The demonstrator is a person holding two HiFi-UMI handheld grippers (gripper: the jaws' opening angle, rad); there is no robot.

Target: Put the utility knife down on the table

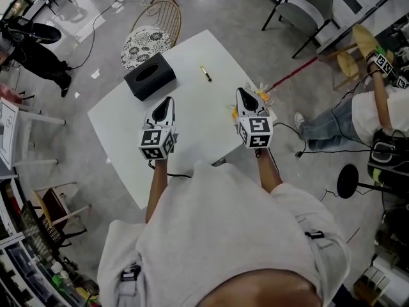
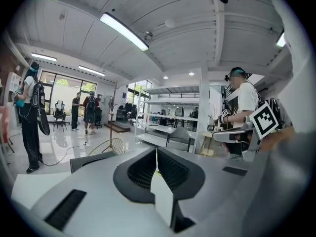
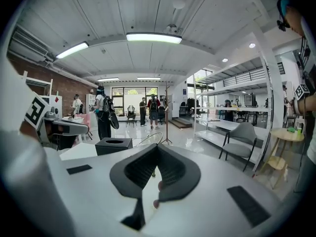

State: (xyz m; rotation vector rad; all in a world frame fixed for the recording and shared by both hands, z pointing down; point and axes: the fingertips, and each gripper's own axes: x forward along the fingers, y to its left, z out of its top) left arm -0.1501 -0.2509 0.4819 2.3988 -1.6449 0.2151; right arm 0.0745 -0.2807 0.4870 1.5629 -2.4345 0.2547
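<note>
**Item:** utility knife [image 1: 206, 73]
- Location: flat on white table [image 1: 198, 133], far half. Right of black tissue box [image 1: 149, 75], apart from it. Well ahead of both your grippers, touched by neither.
- Appearance: slim short bar, yellow body, dark ends. Blade state too small to tell.

**Left gripper** [image 1: 167, 101]
- Jaws clenched together, nothing between.

**Right gripper** [image 1: 242, 92]
- Jaws clenched together, nothing between.

**Pose:** you hold both low over near side of table, side by side, pointing toward knife.

**Reading:** your grippers are empty because knife already lies set down. Placement looks complete.
</note>
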